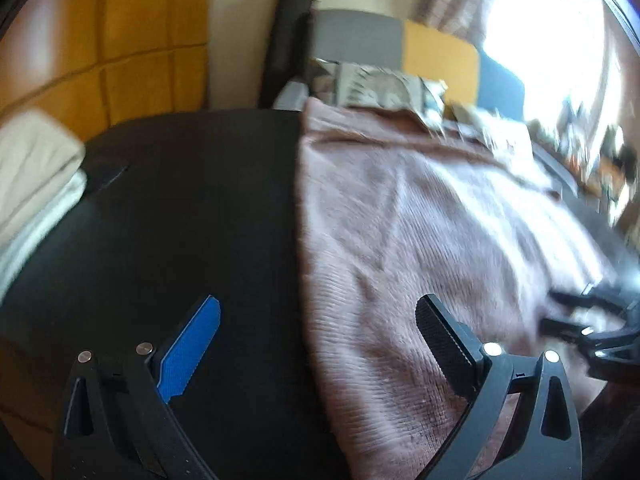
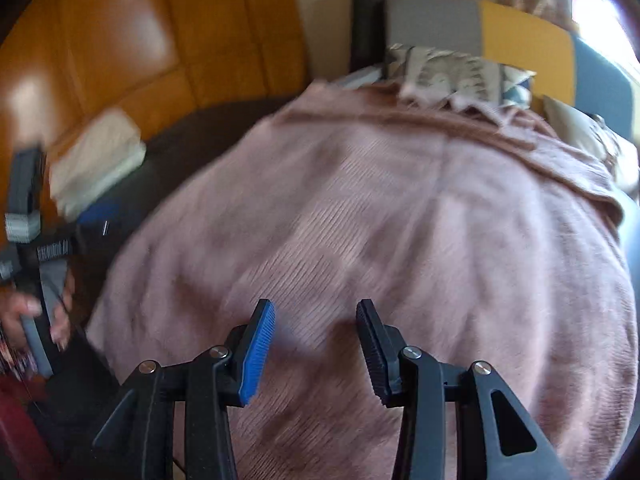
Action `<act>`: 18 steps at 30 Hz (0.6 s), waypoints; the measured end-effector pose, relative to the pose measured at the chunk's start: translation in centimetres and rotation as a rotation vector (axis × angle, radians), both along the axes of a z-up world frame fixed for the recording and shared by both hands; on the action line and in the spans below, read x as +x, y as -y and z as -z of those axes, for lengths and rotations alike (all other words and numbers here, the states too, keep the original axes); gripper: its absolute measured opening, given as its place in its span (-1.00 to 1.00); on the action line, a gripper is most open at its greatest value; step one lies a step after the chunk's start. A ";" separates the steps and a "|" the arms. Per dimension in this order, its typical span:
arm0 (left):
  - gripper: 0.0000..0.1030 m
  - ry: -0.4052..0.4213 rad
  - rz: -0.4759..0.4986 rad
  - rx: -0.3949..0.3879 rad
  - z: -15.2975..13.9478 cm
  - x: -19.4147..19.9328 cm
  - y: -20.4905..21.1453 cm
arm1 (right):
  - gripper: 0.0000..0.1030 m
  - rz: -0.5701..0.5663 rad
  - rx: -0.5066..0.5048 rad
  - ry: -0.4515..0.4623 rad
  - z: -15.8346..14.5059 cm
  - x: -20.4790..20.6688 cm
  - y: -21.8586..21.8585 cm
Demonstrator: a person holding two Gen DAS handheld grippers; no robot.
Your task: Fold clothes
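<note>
Left wrist view: left gripper jaws spread wide, nothing between them, hovering over the left edge of the pink knit garment, which lies spread on the dark table; blue pad over bare table, black pad over the cloth. Folded cream stack sits at the table's far-left rim, well apart from the garment. The right gripper shows blurred at the garment's right side. Right wrist view: right gripper jaws about half open, empty, over the near middle of the pink knit garment; picture smeared. A hand on the left tool's handle sits left of the garment. Risks, as a judgement: a pinch mid-panel instead of at an edge would bunch the knit; a one-layer grab at the folded left edge would skew the fold; dragging could slide the garment toward the cream stack.
</note>
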State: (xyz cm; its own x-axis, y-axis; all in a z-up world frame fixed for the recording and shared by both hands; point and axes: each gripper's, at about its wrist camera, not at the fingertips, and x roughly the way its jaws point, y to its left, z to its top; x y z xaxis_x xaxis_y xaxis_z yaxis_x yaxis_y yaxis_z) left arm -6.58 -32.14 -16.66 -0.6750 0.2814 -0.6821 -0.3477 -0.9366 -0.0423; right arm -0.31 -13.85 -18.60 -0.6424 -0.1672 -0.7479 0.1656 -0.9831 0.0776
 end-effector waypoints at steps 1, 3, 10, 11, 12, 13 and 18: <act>0.95 -0.002 0.024 -0.074 0.7 0.3 -0.9 | -0.16 -0.018 0.038 -0.011 0.3 0.5 0.7; 0.94 -0.040 0.056 -0.152 1.5 0.9 -1.5 | -0.15 -0.068 0.102 -0.030 0.5 2.1 1.9; 0.95 0.033 0.019 -0.026 0.8 0.8 1.7 | -0.15 -0.102 0.047 -0.045 0.7 6.6 1.1; 0.95 0.031 0.005 -0.014 0.4 0.8 2.0 | -0.15 -0.103 0.026 -0.033 0.5 6.7 0.7; 0.95 0.004 -0.007 0.011 -0.3 0.9 2.3 | -0.15 -0.097 0.028 -0.045 -0.1 6.6 0.6; 0.95 -0.017 -0.009 0.035 -0.7 0.7 2.3 | -0.15 -0.092 0.029 -0.057 -0.6 6.4 0.4; 0.95 -0.019 -0.006 -0.005 -0.9 -0.7 0.2 | -0.15 -0.040 -0.034 -0.107 -2.5 3.4 -0.5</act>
